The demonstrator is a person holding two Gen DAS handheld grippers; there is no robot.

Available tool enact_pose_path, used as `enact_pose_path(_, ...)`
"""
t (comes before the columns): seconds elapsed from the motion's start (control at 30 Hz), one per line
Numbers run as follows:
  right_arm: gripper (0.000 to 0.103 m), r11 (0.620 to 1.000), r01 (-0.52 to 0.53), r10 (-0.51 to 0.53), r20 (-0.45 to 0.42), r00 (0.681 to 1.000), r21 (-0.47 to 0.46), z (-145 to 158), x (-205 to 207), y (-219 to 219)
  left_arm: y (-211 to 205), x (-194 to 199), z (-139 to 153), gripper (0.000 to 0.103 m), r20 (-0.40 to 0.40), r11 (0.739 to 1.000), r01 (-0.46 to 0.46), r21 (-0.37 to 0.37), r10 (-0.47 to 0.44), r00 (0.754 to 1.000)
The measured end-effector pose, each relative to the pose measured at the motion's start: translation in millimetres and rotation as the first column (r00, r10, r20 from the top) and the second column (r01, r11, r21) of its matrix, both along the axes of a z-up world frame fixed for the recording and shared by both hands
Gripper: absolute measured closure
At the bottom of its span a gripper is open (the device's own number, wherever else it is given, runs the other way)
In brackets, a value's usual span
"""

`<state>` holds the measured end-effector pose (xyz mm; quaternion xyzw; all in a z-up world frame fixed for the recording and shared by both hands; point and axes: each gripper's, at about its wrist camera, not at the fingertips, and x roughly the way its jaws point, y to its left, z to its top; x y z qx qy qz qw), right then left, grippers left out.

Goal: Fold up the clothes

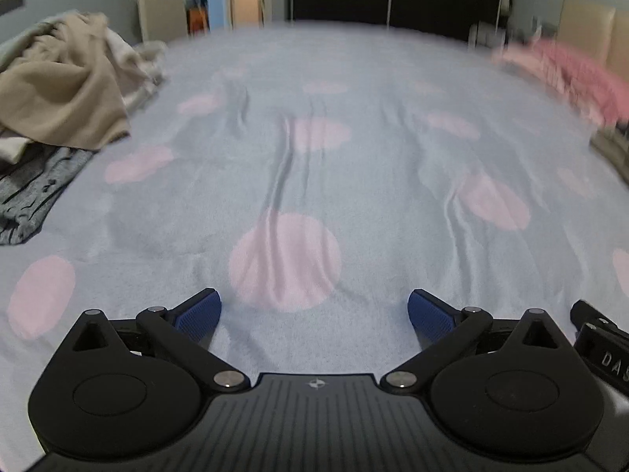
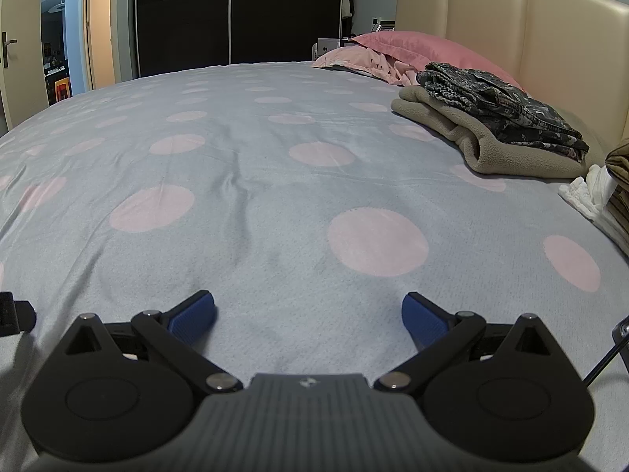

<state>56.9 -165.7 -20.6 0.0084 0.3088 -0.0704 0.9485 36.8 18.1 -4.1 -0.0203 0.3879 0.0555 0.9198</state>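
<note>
A bed spread with a pale blue cover (image 2: 275, 181) dotted pink meets a padded cream headboard (image 2: 511, 31) at its right edge, two pink pillows (image 2: 412, 49) against it, a dark wardrobe (image 2: 236, 11) and a lit open doorway (image 2: 55, 39) beyond the far edge
</note>
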Motion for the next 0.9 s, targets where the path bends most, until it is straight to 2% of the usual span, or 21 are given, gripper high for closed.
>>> enact_pose_path(0.2,0.001,1.000,0.000,0.000,0.000,1.000,-0.001,0,0,0,-2,-15,-8,0.000,0.108,1.000,0.008,0.011,-0.010,0.994)
enact_pose_path(0.67,0.000,1.000,-0.001,0.001,-0.002,1.000,0.001,0,1,0,-2,-15,-9,0.000,0.115,1.000,0.005,0.014,-0.006,0.993)
enact_pose_path(0.8,0.000,0.999,-0.004,0.004,0.007,1.000,0.032,0,0,-5,-2,-14,-8,0.000,0.115,1.000,0.004,0.012,-0.005,0.993)
enact_pose_path(0.9,0.000,1.000,-0.004,0.004,0.001,1.000,0.012,-1,1,-2,-1,-14,-8,0.000,0.114,1.000,0.003,0.012,-0.004,0.993)
